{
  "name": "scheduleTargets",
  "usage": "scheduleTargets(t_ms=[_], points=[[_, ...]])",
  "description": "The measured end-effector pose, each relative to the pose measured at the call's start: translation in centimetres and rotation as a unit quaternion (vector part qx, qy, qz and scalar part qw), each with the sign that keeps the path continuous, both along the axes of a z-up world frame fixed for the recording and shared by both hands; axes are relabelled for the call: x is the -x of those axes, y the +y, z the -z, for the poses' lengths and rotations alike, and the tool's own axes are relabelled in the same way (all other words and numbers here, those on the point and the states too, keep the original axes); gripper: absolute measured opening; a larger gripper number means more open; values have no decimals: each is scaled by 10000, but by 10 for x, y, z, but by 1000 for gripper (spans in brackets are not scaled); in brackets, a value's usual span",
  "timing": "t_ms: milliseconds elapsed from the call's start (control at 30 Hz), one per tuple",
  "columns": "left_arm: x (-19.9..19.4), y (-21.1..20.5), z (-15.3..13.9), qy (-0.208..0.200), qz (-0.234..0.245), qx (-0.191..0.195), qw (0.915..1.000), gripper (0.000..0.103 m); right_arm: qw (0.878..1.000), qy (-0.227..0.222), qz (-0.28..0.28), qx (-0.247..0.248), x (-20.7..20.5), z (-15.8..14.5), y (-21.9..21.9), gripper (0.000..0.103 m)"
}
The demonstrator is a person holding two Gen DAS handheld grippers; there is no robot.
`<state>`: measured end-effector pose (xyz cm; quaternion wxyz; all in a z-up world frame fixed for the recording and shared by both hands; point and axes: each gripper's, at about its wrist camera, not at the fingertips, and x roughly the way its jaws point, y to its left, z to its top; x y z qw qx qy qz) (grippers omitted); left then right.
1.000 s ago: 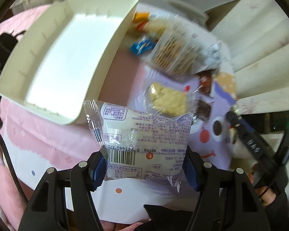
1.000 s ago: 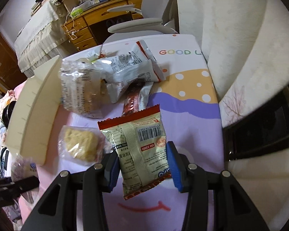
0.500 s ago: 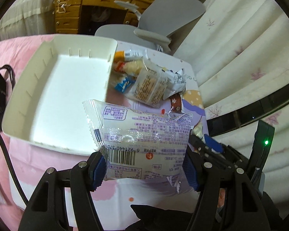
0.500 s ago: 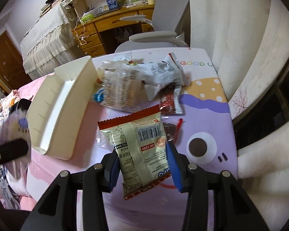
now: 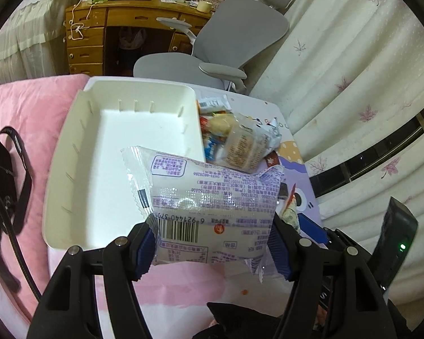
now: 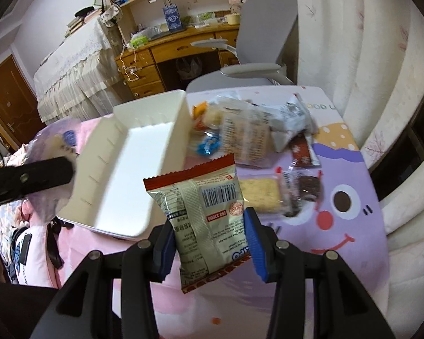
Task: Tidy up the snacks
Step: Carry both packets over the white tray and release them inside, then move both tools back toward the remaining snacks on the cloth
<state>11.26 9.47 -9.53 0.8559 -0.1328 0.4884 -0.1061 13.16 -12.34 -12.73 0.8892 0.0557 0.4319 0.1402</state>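
purple-printed packet (image 5: 212, 206) clamped in left tongs (image 5: 212, 250), red-edged packet (image 6: 203, 212) clamped in right tongs (image 6: 209, 244).

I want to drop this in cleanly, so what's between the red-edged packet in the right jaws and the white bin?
Nothing. In the right wrist view the red-edged packet hangs beside the white bin's near corner, over bare pink cloth; the loose snacks lie to the right.

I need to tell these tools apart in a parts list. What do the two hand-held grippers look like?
Both match. The left hand-held gripper and right hand-held gripper each have black angular linkage arms with silver round rivets and two ribbed blue finger pads. Seen from the left wrist, the right unit carries a black block with a green light.
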Motion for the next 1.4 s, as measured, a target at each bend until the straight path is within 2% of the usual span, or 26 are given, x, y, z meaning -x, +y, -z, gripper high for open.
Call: scheduleTargets(t_ms=[200,433,700,833,933,1000,1200,1400], points=[[-7,37,0,-21,78,-204,9998,67,9995,-278,53,-144,6,-10,41,44],[-10,83,4,-18,-123,-373,9992,67,9986,-457,61,-267,1,-21,79,44],[-1,114,8,15,-286,-332,9990,70,9977,-605,-125,-280,-5,-33,111,44],[2,120,14,157,-362,-282,9988,78,9983,-533,-127,-222,-5,-31,122,47],[8,124,11,87,-452,-261,9986,83,9993,-281,18,-246,-8,-24,124,60],[11,124,7,-9,-493,-265,9984,86,9989,-275,101,-364,-5,-24,120,61],[17,118,4,-40,-459,-285,9985,87,9985,-275,259,-394,2,-23,109,62],[19,96,6,38,-299,-316,9990,87,9985,-7,331,-434,15,-10,92,62]])
